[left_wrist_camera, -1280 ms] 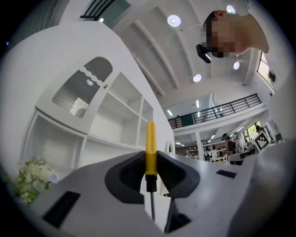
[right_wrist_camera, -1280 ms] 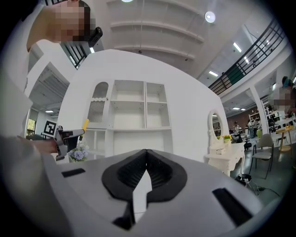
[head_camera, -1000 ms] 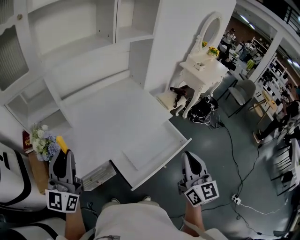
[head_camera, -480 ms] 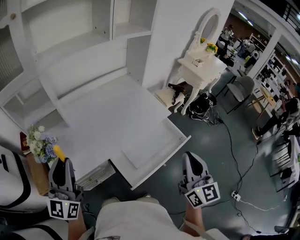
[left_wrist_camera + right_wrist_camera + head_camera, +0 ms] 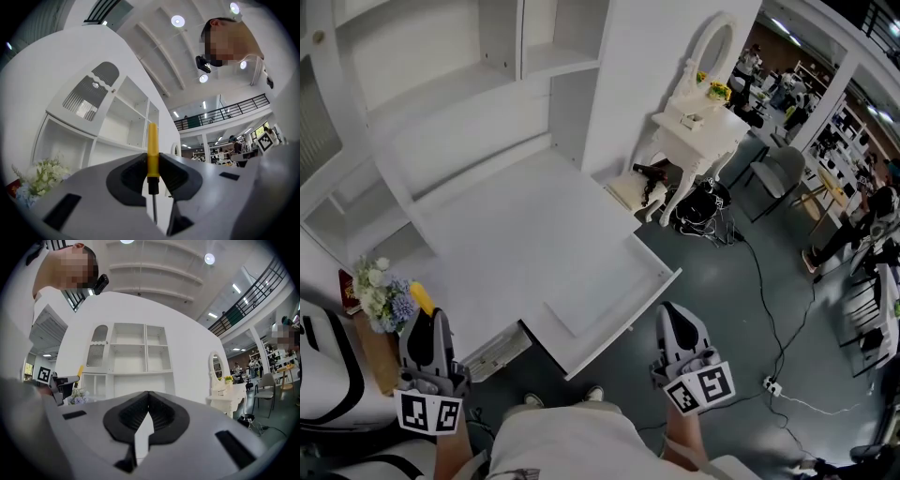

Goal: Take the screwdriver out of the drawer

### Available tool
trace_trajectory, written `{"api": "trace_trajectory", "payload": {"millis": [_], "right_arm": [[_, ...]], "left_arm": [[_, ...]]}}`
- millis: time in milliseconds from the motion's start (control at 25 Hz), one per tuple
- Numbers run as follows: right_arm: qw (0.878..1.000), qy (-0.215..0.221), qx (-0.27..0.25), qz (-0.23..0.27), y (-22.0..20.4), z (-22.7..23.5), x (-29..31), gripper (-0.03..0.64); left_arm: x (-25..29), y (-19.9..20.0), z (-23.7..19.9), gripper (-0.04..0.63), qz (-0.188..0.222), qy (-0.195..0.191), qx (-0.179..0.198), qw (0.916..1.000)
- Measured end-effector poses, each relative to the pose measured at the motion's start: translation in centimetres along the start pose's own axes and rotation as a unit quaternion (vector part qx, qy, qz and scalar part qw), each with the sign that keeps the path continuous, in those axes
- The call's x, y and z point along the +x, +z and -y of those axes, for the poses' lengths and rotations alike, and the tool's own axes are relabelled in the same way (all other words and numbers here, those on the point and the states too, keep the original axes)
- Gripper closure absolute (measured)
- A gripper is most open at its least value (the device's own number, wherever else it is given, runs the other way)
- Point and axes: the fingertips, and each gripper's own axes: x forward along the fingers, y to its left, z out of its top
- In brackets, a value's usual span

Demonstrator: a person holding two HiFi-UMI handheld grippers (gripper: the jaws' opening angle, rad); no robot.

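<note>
Still gripping the screwdriver (image 5: 422, 298) with the left claw (image 5: 425, 317) at lower left, barely moved, clear of the open drawer (image 5: 666, 274) (right claw (image 5: 674, 317) shut, empty), so looks taken out already.

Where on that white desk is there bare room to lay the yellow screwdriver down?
The whole desk top lies bare, from the shelves at its back to the open drawer at its front, whose floor also looks bare. Only the left end is tight: flowers stand beside it, by the left gripper holding the screwdriver.
</note>
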Motion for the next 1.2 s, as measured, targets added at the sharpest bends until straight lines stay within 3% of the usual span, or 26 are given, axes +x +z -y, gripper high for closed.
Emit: {"api": "trace_trajectory", "payload": {"millis": [1200], "right_arm": [[1.0, 0.018, -0.004, -0.003, -0.4, -0.6, 2.6, 0.607]], "left_arm": [[2.1, -1.5, 0.3, 0.512, -0.007, -0.016, -0.012, 0.9998]]}}
